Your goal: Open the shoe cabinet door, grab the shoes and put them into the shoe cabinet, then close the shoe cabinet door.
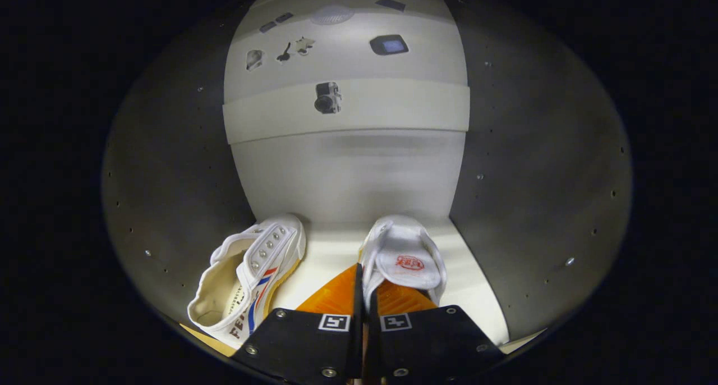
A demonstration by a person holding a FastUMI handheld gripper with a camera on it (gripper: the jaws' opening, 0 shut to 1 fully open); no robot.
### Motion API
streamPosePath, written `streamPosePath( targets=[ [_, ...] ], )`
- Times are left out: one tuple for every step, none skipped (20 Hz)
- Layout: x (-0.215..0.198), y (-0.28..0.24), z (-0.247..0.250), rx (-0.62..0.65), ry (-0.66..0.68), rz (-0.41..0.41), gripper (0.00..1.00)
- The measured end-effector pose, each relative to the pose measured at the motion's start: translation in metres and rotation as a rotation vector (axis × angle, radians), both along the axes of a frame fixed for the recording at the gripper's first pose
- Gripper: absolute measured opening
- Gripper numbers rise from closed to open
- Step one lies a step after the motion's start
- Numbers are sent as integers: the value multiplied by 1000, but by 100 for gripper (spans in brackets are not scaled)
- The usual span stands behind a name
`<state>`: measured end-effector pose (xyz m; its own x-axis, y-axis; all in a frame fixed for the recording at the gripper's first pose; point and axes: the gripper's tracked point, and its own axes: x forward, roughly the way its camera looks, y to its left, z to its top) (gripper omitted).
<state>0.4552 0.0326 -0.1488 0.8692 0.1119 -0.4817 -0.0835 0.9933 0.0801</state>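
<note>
So, quick rundown:
gripper (364, 295): inside the shoe cabinet (168, 177), fingers nearly together, pinching the heel rim of the right shoe (405, 256) — thin edge caught btwn them, looks like both press on it
right shoe: white canvas, opening faces the cam, red stamp on the insole, toe points to the back wall; sits on the cabinet floor (336, 244)
left shoe (249, 275): also white, red + blue stripe on its side, tipped a bit on its side, just left of the fingers, not touching them, near the left wall
shoes: apart from each other, bare floor btwn
cabinet walls: grey w/ small peg holes both sides
back wall (348, 172): pale, w/ a few small stickers up top
</note>
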Motion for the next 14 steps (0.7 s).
streamPosePath(
  targets=[
    [-1,7,-2,30,5,6,7],
    [-2,3,-1,18,-11,-7,9],
    [-5,2,2,11,-25,-11,9],
    [-9,5,3,15,-19,-8,9],
    [-15,3,5,18,-17,-12,9],
    [-19,3,9,13,-25,-19,10],
    [-28,1,13,5,-31,-26,11],
    [-37,1,19,0,-41,-29,11],
    [-49,3,25,1,-52,-29,11],
    [-61,4,30,2,-56,-32,10],
    [-72,6,37,6,-70,-30,10],
    [-85,9,45,0,-86,-28,10],
    [-100,11,51,-7,-95,-27,10],
    [-114,13,57,-12,-108,-27,10]
  ],
)
